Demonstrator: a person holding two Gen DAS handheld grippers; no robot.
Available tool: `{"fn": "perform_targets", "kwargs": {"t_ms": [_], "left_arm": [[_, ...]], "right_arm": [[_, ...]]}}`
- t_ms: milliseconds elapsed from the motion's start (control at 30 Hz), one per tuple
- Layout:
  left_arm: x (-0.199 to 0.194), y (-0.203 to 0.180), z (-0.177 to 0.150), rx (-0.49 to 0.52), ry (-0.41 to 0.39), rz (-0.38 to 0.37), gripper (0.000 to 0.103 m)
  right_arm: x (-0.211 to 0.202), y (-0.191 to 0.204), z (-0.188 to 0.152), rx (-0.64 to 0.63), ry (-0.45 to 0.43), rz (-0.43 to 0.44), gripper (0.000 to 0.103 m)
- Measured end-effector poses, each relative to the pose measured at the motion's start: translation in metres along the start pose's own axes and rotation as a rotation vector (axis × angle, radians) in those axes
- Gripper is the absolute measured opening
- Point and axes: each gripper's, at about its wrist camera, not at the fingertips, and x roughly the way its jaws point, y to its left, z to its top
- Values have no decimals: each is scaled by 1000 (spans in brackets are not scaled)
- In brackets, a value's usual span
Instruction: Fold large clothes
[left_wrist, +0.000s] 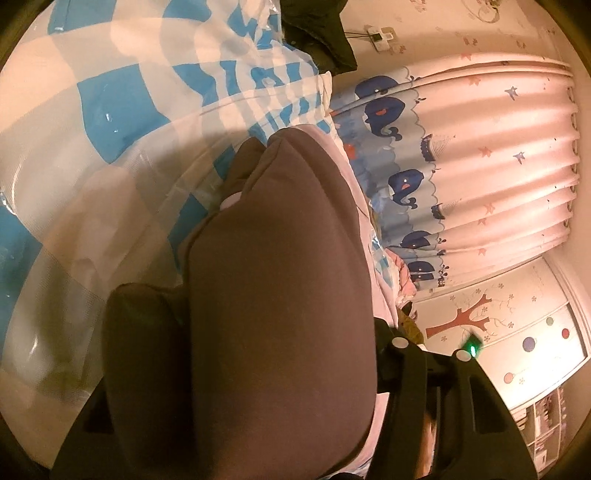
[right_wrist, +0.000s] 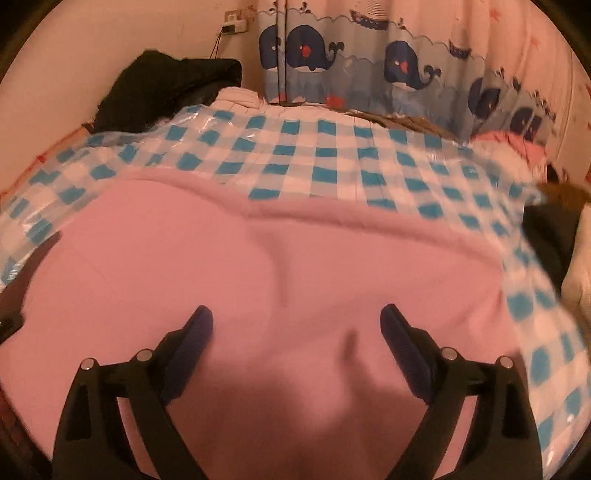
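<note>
Bed w/ blue-check plastic cover, pink garment spread on it. Right claw — jaws wide apart above the garment, nothing between. Left claw — swamped by a garment fold; grip state can't be told. Far: whale-print curtain, black clothing.

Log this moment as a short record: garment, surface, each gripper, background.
garment: pink garment spread flat on the cover, a few soft creases
surface: blue-and-white checked cover under clear plastic
right gripper: open, jaws wide apart above the pink cloth, nothing between them
left gripper: mostly hidden by bunched cloth close to the lens; cannot tell whether it grips
background: whale-print curtain; dark clothing heaped at the far left corner
</note>
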Motion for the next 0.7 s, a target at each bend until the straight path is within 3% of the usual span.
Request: {"fn": "perform_targets", "kwargs": {"t_ms": [100,167,300,367,433,467,533,633,700], "left_arm": [[-2,-1,-2,16,1,-10,50],[1,-12,0,60,-10,-2,50],[-2,-7,0,37,-9,2,49],[0,-6,3,28,-6,-2,49],[1,-6,2,41,-10,-3,49],[0,-7,1,47,-14,-4,49],[3,-18,-3,101,-18,-7,49],[2,-40,-10,208,-58,22,48],[-3,-43,-11,217,-66,22,47]], "right_arm": [[69,20,-5,-80,141,-36,94],[72,26,-7,-112,138,-64,95],[50,11,-1,-66,184,-15,95],[6,19,-6,-104,104,0,95],[-15,30,-26,-142,98,-20,95],[-6,36,-43,-165,133,-25,95],[10,44,-62,-173,100,-36,97],[14,44,-54,-178,144,-28,97],[-3,37,-48,-155,155,8,97]]}}
